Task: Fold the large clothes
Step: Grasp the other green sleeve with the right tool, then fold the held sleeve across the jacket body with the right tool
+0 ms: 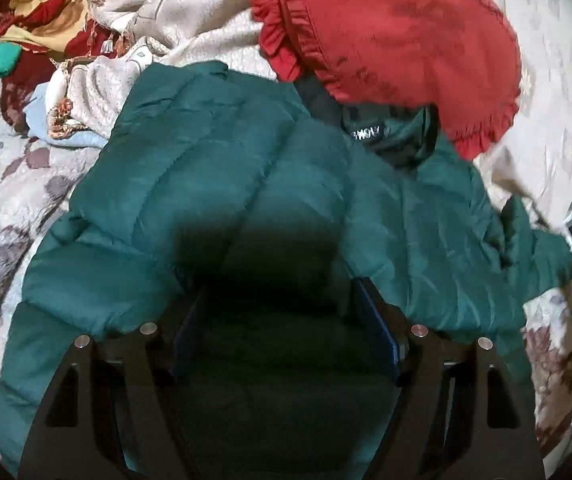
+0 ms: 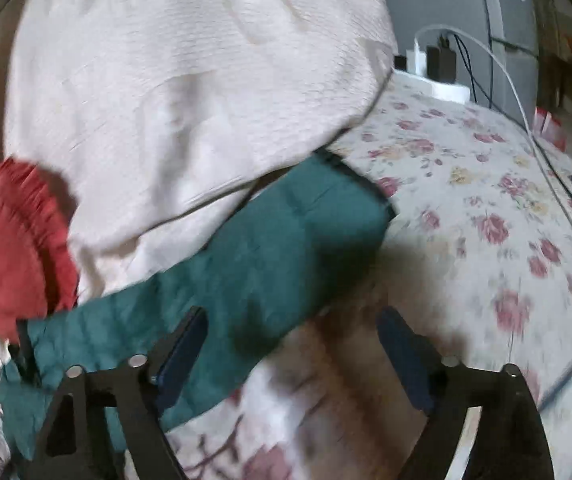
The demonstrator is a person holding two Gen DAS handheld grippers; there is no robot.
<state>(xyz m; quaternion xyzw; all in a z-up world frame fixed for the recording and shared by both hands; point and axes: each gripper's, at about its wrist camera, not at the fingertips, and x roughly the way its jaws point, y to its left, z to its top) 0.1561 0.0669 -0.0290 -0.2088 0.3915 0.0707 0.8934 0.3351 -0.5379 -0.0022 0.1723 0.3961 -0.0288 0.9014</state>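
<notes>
A dark green puffer jacket [image 1: 214, 184] lies spread on a floral bedspread [image 1: 2, 184], its collar and black label [image 1: 369, 133] toward the far side. My left gripper [image 1: 282, 292] is open and hovers low over the jacket's body, its shadow on the fabric. In the right wrist view one green sleeve [image 2: 270, 240] stretches out over the bedspread [image 2: 485, 208]. My right gripper [image 2: 291, 324] is open, its left finger [image 2: 190, 336] over the sleeve, the right finger over the bed; nothing is gripped.
A red ruffled cushion [image 1: 397, 40] lies on the jacket's collar, also seen in the right wrist view [image 2: 10, 248]. A cream pillow [image 2: 174, 92] overlaps the sleeve. A pile of other clothes [image 1: 62, 40] sits far left. Chargers and cables [image 2: 433, 60] are at the bed's far edge.
</notes>
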